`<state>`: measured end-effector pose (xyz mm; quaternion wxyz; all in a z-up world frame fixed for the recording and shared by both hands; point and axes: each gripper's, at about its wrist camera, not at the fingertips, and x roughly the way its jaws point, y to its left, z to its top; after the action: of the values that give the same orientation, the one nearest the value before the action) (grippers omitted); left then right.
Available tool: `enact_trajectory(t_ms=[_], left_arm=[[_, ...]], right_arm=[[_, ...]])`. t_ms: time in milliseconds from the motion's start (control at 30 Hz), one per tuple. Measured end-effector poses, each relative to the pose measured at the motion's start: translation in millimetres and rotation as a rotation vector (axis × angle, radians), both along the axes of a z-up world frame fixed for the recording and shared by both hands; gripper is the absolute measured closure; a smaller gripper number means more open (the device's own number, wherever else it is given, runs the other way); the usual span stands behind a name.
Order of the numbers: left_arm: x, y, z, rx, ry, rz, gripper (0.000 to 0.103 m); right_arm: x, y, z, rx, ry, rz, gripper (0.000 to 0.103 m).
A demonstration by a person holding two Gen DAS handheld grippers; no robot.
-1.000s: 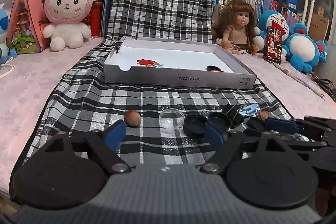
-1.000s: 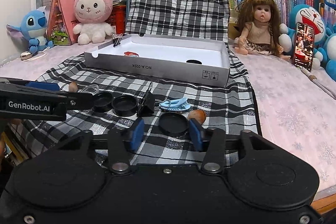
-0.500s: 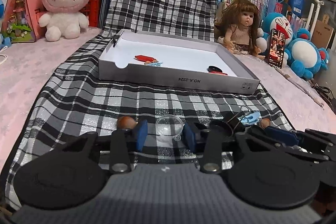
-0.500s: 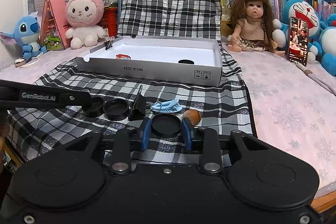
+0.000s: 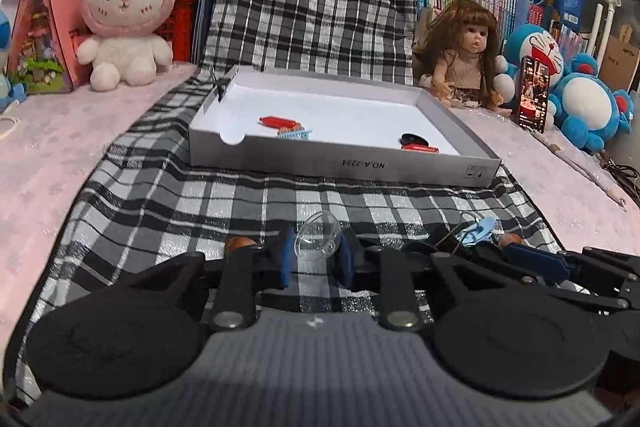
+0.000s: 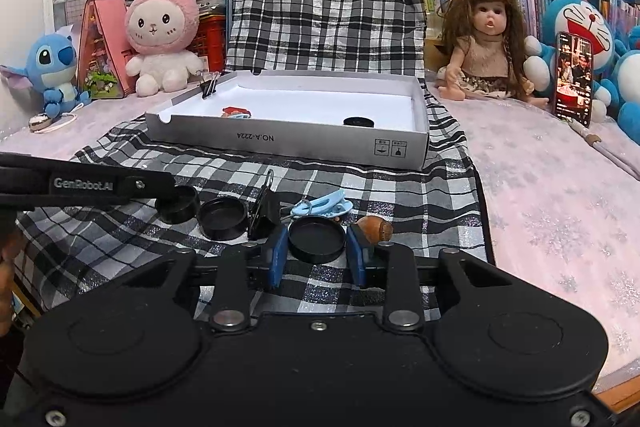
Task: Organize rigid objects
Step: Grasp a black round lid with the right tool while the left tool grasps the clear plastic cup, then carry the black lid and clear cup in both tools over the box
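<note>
So my left gripper (image 5: 314, 257) is clamped on the little clear plastic dome (image 5: 318, 235), which sits tipped between the blue pads just above the plaid cloth (image 5: 240, 203). My right gripper (image 6: 317, 254) is pinched on a flat black lid (image 6: 317, 239), with the brown nut (image 6: 376, 229) right at its 3 o'clock. The white box (image 6: 280, 141) is up at 12 o'clock from both, with a few small bits already inside.
</note>
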<state>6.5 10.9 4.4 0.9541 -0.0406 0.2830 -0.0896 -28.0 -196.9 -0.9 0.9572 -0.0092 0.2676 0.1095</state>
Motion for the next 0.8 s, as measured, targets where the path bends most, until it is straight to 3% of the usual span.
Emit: enact_trajectory(t_ms=[400,533,800], left_arm=[[-22,11,5,0.012,0.009,-0.018,0.065],[-22,10,2,0.053,0.004,-0.002,0.054],[-14,6,-3,0.026,0.025,-0.026,0.051]], right_arm=[[-5,0,1,0.004,-0.004,0.009,0.072],[-7,1,2,0.0,-0.009,0.01,0.072],[-8,3,2,0.0,-0.009,0.015,0.072]])
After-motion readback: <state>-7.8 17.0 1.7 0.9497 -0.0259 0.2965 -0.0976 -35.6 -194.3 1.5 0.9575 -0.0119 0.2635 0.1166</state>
